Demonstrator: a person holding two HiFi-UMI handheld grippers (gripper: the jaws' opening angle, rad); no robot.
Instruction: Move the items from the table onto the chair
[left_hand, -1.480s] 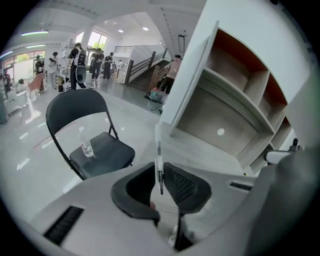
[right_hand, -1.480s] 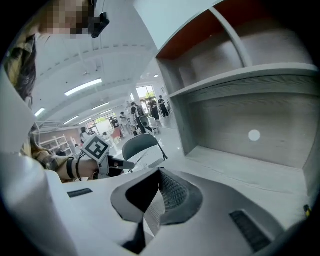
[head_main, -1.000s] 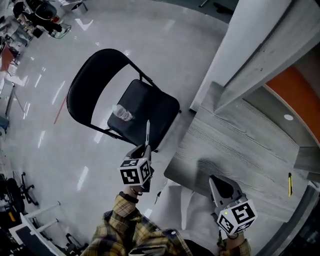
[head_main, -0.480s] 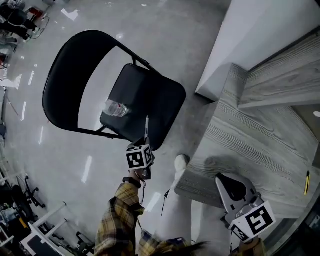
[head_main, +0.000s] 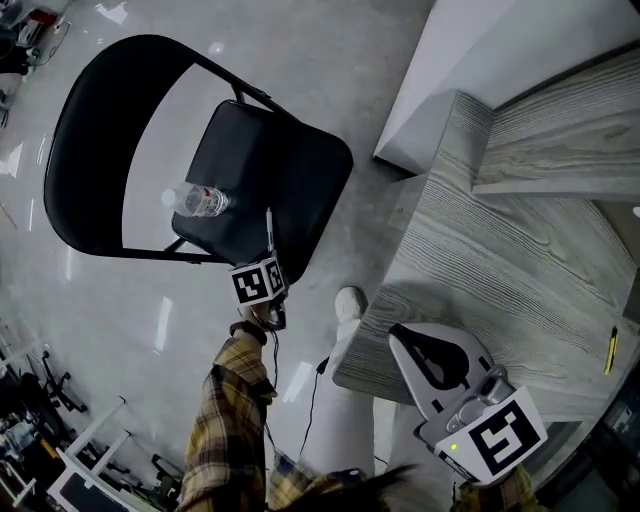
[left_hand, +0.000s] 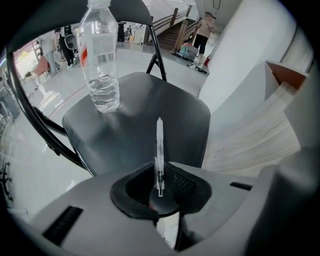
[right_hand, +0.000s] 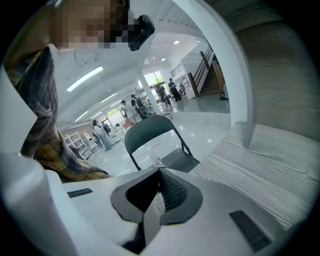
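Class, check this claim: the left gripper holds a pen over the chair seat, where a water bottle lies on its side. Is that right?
Not quite. The water bottle stands upright on the chair seat, as the left gripper view shows. The rest holds: the left gripper is closed on the pen above the seat.

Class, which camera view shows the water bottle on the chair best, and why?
The left gripper view: the water bottle stands close and large on the chair seat, label and water level visible. The head view shows the bottle small from above; the right gripper view gives only a tiny glimpse.
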